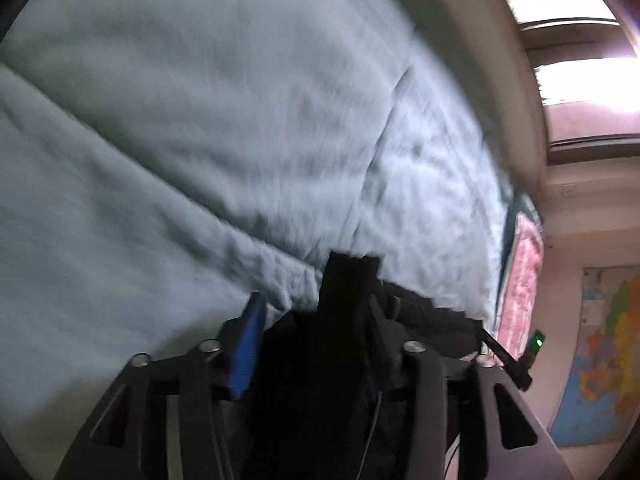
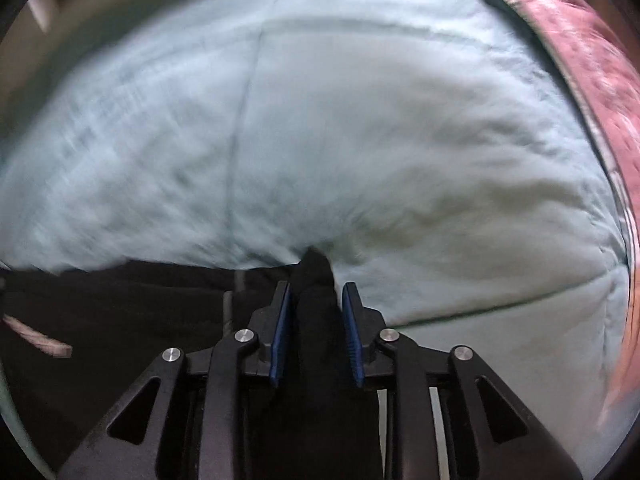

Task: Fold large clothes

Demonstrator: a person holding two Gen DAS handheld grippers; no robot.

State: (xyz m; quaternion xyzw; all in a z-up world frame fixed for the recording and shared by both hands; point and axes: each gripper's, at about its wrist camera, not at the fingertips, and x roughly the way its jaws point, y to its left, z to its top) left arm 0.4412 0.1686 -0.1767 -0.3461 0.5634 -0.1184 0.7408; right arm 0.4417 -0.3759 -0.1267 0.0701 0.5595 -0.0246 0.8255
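Left gripper (image 1: 316, 336): low centre of the left wrist view; its blue-padded fingers (image 1: 246, 354) stand apart with a thick bunch of black cloth between them; the right-hand pad is mostly hidden by the cloth, so whether the fingers truly pinch it I cannot tell

Right gripper (image 2: 316, 334): low centre of the right wrist view; both blue fingers (image 2: 353, 340) show clearly, one on each side of a fold of the black cloth, clenched against it

Black garment (image 2: 120, 312): the thing to be folded; in the right wrist view it fills the lower left of the frame as a dark sheet, runs between the fingers and rises to a small peak just above them; in the left wrist view (image 1: 348, 276) a strip of it stands up above the fingers and more spreads toward the lower right; edges blurred

Bed cover (image 1: 200, 120): pale blue-green, quilted, with stitched seams; fills most of both views behind the garment; much of it is smeared by blur

Pink blanket (image 2: 596, 80): patterned, along the upper right edge of the right wrist view, beside the bed cover; seen also as a narrow strip at the right of the left wrist view

Map (image 1: 600, 356): coloured wall map at the lower right of the left wrist view

Green light (image 1: 539, 343): small glowing dot on a dark object just right of the left gripper; what the object is I cannot tell

Window (image 1: 588, 84): bright panes at the upper right of the left wrist view
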